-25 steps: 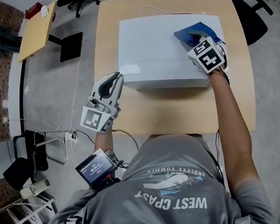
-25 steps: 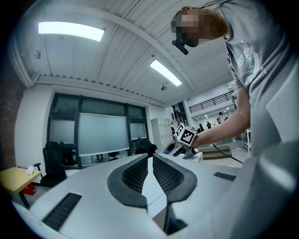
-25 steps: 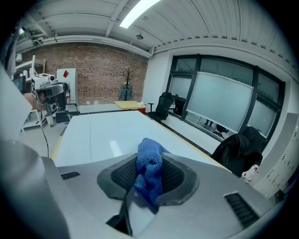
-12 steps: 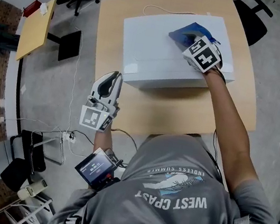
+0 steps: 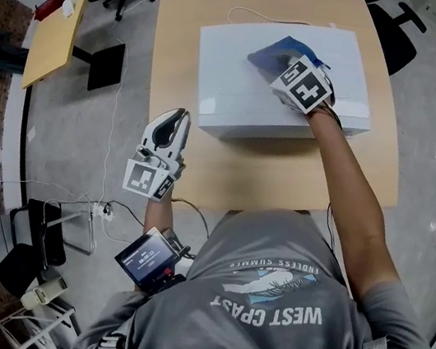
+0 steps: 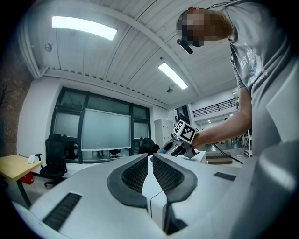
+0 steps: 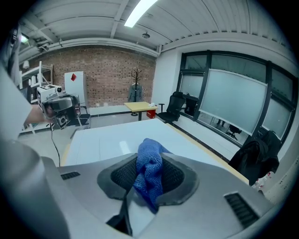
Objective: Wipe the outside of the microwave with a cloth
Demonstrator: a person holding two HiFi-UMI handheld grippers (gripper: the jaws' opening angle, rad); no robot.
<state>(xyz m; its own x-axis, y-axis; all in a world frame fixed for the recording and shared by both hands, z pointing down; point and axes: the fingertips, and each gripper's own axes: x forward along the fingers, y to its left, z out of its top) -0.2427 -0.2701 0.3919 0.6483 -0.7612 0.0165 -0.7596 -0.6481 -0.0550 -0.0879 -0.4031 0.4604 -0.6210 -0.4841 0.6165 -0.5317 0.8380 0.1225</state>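
The white microwave (image 5: 240,98) stands on a wooden table (image 5: 284,177). On its top lies a blue cloth (image 5: 271,53), pressed down by my right gripper (image 5: 277,65), whose marker cube (image 5: 303,87) faces up. The right gripper view shows the cloth (image 7: 149,170) bunched between the jaws, which are shut on it, with the microwave top (image 7: 107,142) ahead. My left gripper (image 5: 178,118) hangs off the table's left edge, beside the microwave's left end, apart from it. Its jaws (image 6: 150,161) are shut with nothing in them.
A white cable (image 5: 258,16) runs behind the microwave. Left of the table are a small yellow table (image 5: 54,40), a dark panel (image 5: 105,68) and floor cables (image 5: 99,207). Office chairs stand at the back (image 5: 395,25). A small screen device (image 5: 149,259) hangs at the person's waist.
My right gripper has slid the blue cloth leftward across the microwave top. The left gripper stays shut and has hardly shifted beside the table edge.
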